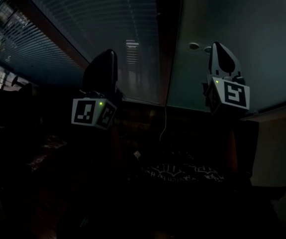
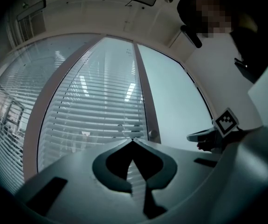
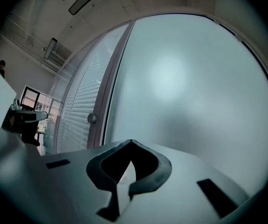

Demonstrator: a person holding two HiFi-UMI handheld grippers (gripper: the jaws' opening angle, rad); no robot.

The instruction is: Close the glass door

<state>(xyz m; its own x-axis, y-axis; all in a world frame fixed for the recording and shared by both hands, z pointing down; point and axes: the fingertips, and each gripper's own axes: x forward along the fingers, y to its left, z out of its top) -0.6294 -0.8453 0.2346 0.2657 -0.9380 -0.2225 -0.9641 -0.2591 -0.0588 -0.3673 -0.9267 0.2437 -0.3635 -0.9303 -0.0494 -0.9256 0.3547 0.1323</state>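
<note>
Door: frosted pale glass door [image 1: 232,24] filled the head view's upper right, small round knob [image 1: 194,46] at its left edge.
Right hand-held gripper [image 1: 218,46]: clamped empty, held high beside the knob, apparently to push.
Left hand-held gripper [image 1: 109,54]: closed, empty, idle at centre left.

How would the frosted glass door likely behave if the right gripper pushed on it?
The frosted glass door is a tall, framed pane, so probably stiff and heavy, moving as one piece. Its smooth face looks slippery for the shut right gripper; the round knob may give surer purchase.
</note>
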